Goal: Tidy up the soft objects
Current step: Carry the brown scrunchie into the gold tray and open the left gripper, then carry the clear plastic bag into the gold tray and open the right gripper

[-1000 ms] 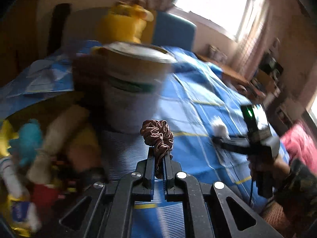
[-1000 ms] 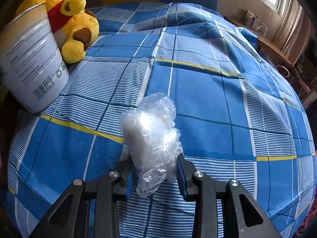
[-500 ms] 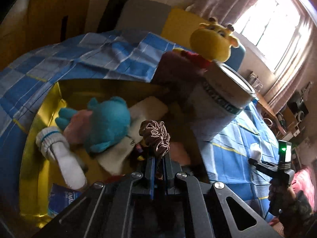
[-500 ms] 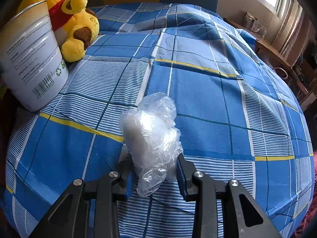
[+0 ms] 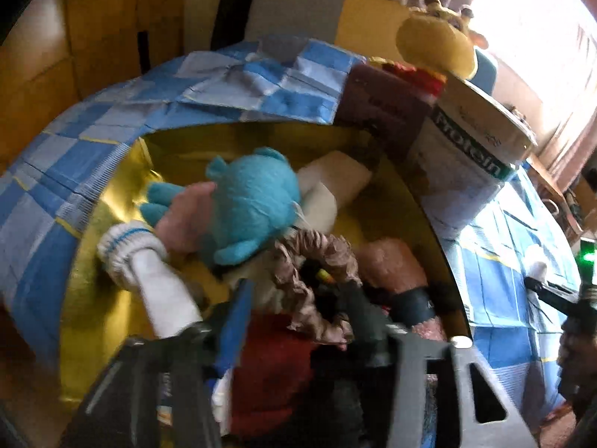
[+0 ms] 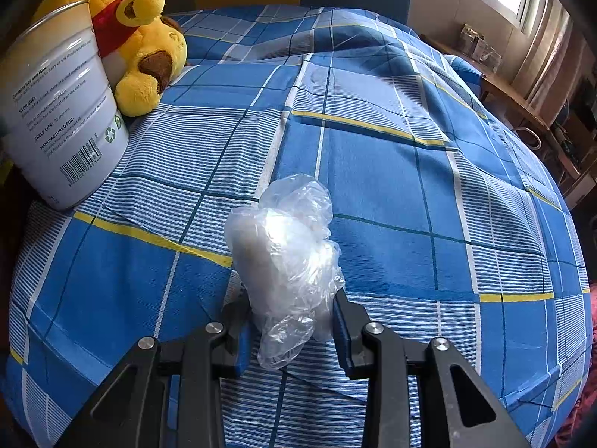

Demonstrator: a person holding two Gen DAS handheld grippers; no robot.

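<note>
My left gripper [image 5: 294, 298] is open over a gold box [image 5: 97, 246] on the bed. A brown scrunchie [image 5: 313, 280] lies loose between its spread fingers, on top of the soft things in the box: a teal plush toy [image 5: 250, 201], a white sock [image 5: 156, 283], a red cloth [image 5: 272, 366]. My right gripper [image 6: 291, 310] is shut on a crumpled clear plastic bag with white stuffing [image 6: 283, 254], held just above the blue checked bedspread [image 6: 391, 171]. The right gripper also shows far right in the left wrist view [image 5: 548, 291].
A white protein tin [image 6: 59, 119] stands beside the box, also in the left wrist view [image 5: 470, 164]. A yellow plush bear [image 6: 138, 44] sits behind it. A blue chair, a window and shelves lie beyond the bed.
My left gripper swung left from the tin to above the gold box, lowered and opened, letting go of the scrunchie. The right gripper has stayed still with the bag.
</note>
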